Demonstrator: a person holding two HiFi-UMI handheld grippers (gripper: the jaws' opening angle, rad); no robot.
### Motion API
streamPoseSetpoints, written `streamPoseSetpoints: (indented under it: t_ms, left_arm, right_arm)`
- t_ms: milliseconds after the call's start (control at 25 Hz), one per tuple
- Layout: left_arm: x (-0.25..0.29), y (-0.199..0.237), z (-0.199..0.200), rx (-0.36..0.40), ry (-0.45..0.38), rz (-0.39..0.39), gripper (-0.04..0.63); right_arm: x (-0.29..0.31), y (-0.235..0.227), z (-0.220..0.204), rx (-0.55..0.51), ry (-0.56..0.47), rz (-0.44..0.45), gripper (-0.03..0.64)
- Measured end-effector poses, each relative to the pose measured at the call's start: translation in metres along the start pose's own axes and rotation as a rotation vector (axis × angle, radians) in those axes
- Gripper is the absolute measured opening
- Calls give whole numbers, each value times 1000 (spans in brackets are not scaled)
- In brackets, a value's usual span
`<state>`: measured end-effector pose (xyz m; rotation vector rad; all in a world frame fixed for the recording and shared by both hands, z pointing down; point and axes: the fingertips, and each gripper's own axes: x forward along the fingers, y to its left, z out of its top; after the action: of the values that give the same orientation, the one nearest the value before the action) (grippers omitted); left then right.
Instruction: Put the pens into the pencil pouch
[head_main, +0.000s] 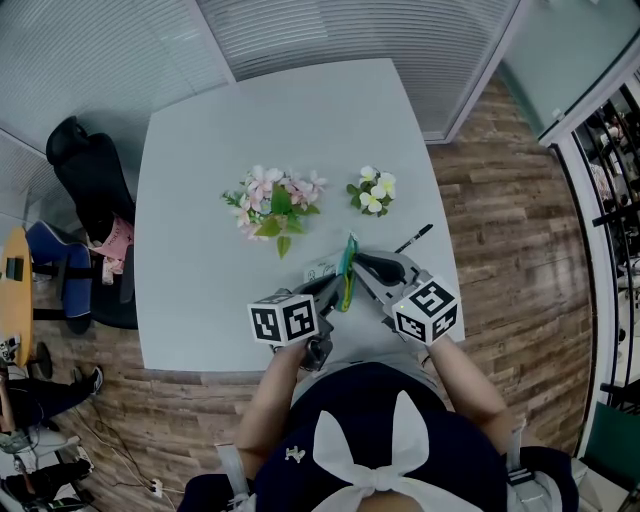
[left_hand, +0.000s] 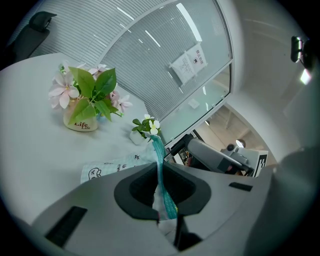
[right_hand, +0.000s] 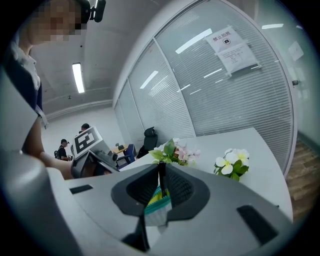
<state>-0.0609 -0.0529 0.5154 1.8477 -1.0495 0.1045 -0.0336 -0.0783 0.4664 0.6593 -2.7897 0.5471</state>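
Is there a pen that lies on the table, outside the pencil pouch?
Yes. The head view shows a black pen lying on the table, to the right of the pencil pouch.

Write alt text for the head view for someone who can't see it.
From above, the left gripper and right gripper each pinch a teal-edged pencil pouch at a white table. A black pen lies to their right; pink flowers and white flowers stand beyond.
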Motion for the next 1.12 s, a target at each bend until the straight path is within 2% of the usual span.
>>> streamPoseSetpoints:
  t_ms: [720, 1120]
  left_arm:
    - [2, 2, 0, -3, 4, 1, 49]
    - [1, 4, 0, -4, 3, 9, 49]
  right_arm:
    - [5, -3, -33, -28, 144, 4, 55]
    - [0, -10, -42, -25, 167, -2, 61]
